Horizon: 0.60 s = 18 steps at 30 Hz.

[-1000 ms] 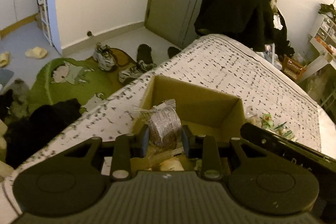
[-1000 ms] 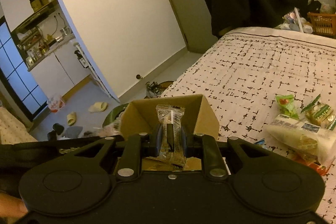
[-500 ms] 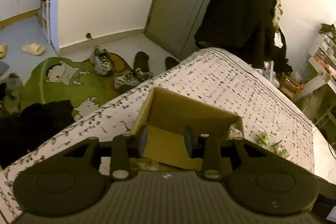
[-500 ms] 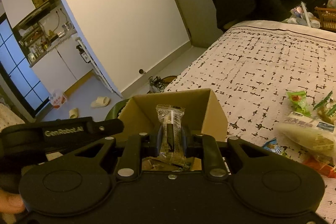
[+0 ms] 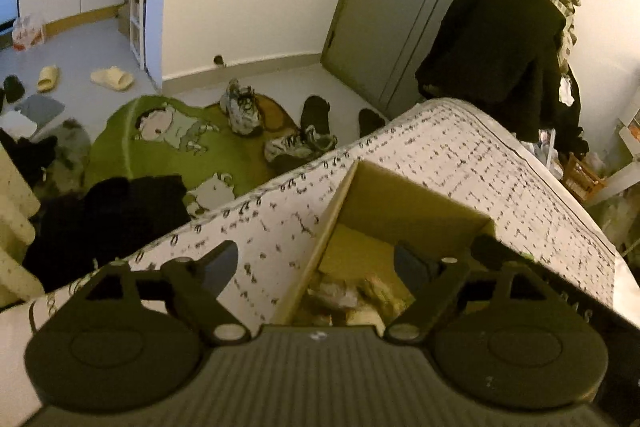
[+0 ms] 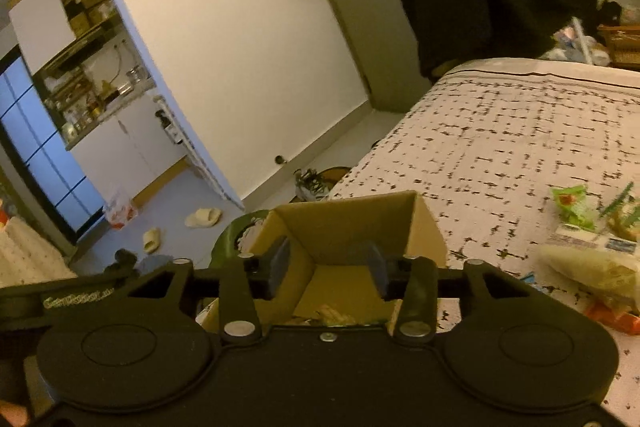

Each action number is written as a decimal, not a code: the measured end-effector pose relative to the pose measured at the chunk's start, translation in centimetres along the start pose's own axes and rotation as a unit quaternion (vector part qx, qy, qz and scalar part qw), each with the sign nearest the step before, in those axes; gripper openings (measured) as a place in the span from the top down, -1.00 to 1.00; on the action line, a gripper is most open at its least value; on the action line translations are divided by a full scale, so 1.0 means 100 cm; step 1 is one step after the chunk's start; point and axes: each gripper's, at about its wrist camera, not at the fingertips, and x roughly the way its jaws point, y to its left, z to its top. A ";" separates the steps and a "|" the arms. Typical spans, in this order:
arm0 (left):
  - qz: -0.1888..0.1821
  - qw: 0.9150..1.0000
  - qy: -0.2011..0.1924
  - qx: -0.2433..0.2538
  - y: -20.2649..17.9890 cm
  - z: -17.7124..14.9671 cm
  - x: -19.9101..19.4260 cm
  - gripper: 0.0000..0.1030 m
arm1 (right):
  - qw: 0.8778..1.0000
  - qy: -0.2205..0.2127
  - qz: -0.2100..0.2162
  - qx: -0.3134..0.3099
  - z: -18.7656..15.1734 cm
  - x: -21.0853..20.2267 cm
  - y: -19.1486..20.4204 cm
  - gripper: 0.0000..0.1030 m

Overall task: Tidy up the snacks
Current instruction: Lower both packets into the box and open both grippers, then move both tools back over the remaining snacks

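Both the left gripper (image 5: 314, 261) and right gripper (image 6: 326, 265) have just been opening, jaws apart and empty over the cardboard box (image 6: 352, 227). Some snacks lie inside; remaining packets (image 6: 588, 259) wait on the bed (image 6: 520, 131).

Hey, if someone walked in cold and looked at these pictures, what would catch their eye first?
Probably the open cardboard box on the patterned bed, with both grippers over it: the left gripper and right gripper have just been opening and hold nothing. Next, the heap of snack packets on the bed to the right of the box, then the green cartoon rug on the floor beside the bed, with shoes on it.
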 end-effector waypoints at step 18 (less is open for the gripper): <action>-0.002 1.000 -0.016 -0.003 0.003 -0.019 -0.060 -0.86 | 0.998 -0.028 -0.054 -0.010 -0.005 -0.056 0.007 -0.73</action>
